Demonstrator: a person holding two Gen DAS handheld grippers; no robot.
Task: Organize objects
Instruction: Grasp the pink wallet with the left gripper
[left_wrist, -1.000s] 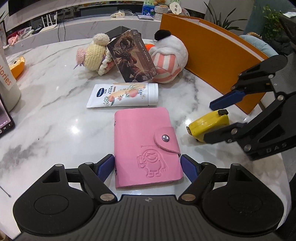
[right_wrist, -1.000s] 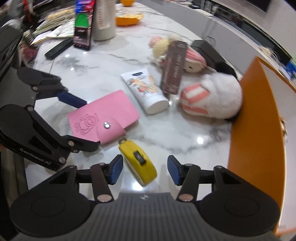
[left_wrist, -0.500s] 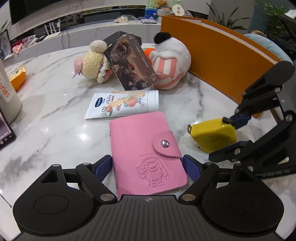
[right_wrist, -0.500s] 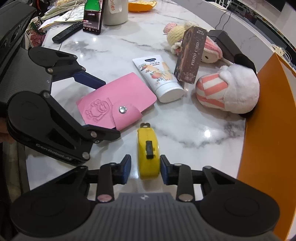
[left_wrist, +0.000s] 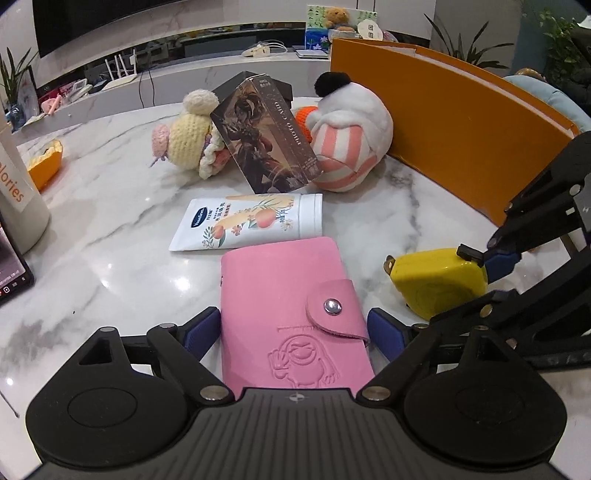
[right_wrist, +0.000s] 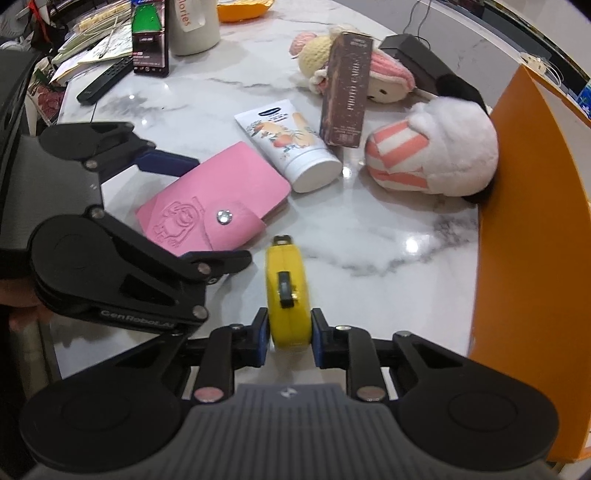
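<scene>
Nearest the right wrist camera, one yellow tape measure (right_wrist: 289, 295) is clamped on edge between the blue pads of the right gripper (right_wrist: 289, 336), the flat faces being pressed from both sides; this hold was probably chosen because the narrow case offers two parallel surfaces. Beside it, the left gripper (left_wrist: 294, 330) is spread wide, its fingers set on either side of one pink card holder (left_wrist: 293, 317) that lies flat on the marble table (left_wrist: 92, 229); contact with the fingers cannot be confirmed, so the holder is judged to be straddled ahead of a squeeze rather than held. Just beyond the holder, one white hand-cream tube (left_wrist: 247, 222) is laid on its side. Farther back, one dark photo-card box (left_wrist: 267, 136) is propped upright against two soft toys: a crocheted doll (left_wrist: 188, 138) and a white plush with pink stripes (left_wrist: 351, 140), the latter resting against one orange panel (left_wrist: 450, 122), whose form cannot be told. If that panel belongs to a container, the loose items would likely be gathered there.
</scene>
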